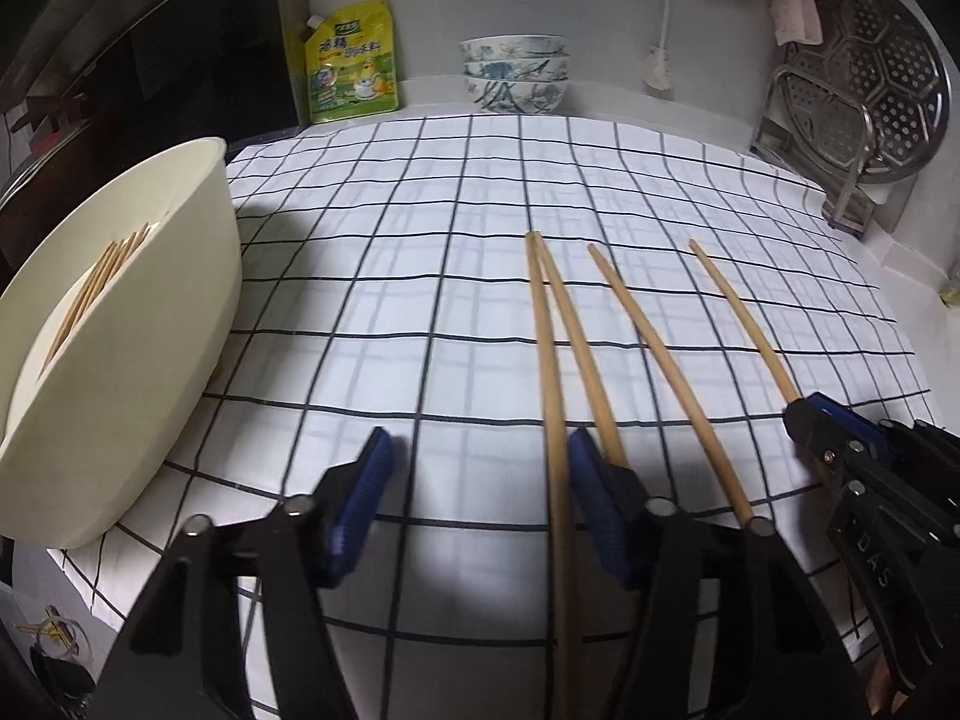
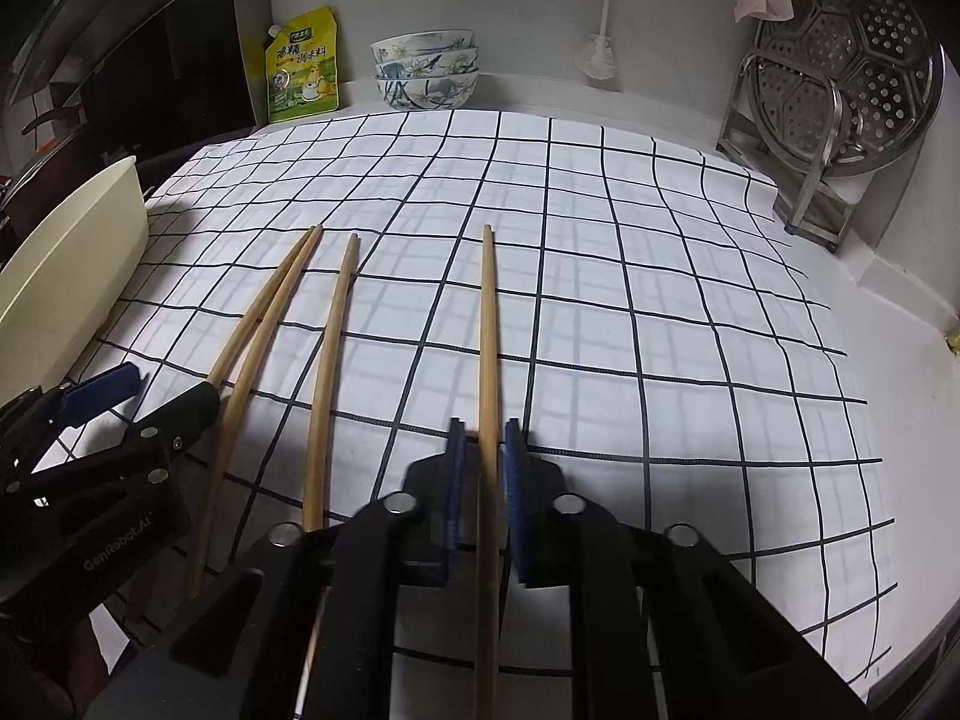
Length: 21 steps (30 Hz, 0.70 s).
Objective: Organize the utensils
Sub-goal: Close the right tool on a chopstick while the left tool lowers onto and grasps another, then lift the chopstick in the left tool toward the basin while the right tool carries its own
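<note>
Here, four loose chopsticks on the checked cloth [image 1: 420, 276] over the desk, tips pointing far. Right hand-held gripper [image 2: 485, 468] clenched on the rightmost chopstick [image 2: 489, 324], near its thick end, likely ready for lifting. Left hand-held gripper [image 1: 480, 480] half open, grasping nothing; leftmost chopstick [image 1: 549, 372] between its pads but nearer the right one, touch impossible to tell, second chopstick [image 1: 579, 336] just outside. Cream tub [image 1: 138, 360] at far left, already holding several chopsticks [image 1: 99, 282], probably the destination. Stacked bowls [image 1: 515, 75] and steamer rack [image 1: 864, 84] against the far wall, out of the way.
</note>
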### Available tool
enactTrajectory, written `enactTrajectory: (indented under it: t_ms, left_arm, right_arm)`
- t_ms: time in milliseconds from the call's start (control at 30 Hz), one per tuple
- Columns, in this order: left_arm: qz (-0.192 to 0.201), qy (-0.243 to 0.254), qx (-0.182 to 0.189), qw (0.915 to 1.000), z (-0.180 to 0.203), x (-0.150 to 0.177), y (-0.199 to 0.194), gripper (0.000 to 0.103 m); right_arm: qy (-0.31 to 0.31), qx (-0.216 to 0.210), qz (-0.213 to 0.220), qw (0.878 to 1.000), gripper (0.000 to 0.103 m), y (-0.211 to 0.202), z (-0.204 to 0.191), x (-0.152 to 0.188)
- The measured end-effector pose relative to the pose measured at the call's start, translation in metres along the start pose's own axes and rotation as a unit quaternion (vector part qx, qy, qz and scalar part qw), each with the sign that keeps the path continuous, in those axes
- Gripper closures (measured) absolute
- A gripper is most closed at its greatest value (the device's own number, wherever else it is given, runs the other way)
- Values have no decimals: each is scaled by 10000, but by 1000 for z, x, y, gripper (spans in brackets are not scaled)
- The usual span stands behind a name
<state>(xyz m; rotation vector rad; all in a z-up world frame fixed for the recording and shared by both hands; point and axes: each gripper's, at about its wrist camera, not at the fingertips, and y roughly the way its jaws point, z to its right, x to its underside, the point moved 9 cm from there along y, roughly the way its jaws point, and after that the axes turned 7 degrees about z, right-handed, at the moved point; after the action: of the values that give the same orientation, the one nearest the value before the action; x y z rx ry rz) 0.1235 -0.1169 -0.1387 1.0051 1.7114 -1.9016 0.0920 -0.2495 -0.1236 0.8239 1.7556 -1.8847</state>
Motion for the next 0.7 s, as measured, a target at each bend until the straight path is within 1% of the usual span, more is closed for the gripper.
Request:
enactTrajectory:
  t_ms: [33, 100, 167, 300, 467, 700]
  left_arm:
    - [-11, 23, 21, 10000, 2, 0, -1, 60]
    - [-42, 66, 97, 9999, 7, -1, -2, 85]
    - [-54, 92, 147, 9998, 9, -1, -2, 95]
    - [-134, 79, 210, 9997, 7, 0, -2, 96]
    - [-180, 8, 236, 9996, 1, -2, -6, 96]
    - [34, -37, 310, 9995, -4, -17, -30, 96]
  right_arm:
    - [-1, -6, 2, 10000, 96, 0, 0, 0]
    - [47, -54, 13, 10000, 96, 0, 1, 0]
    - [151, -134, 12, 9998, 97, 0, 2, 0]
    - [433, -319, 4, 9986, 97, -1, 5, 0]
    - [623, -410, 53, 9972, 97, -5, 8, -2]
    - [781, -528, 265, 9952, 97, -22, 7, -10]
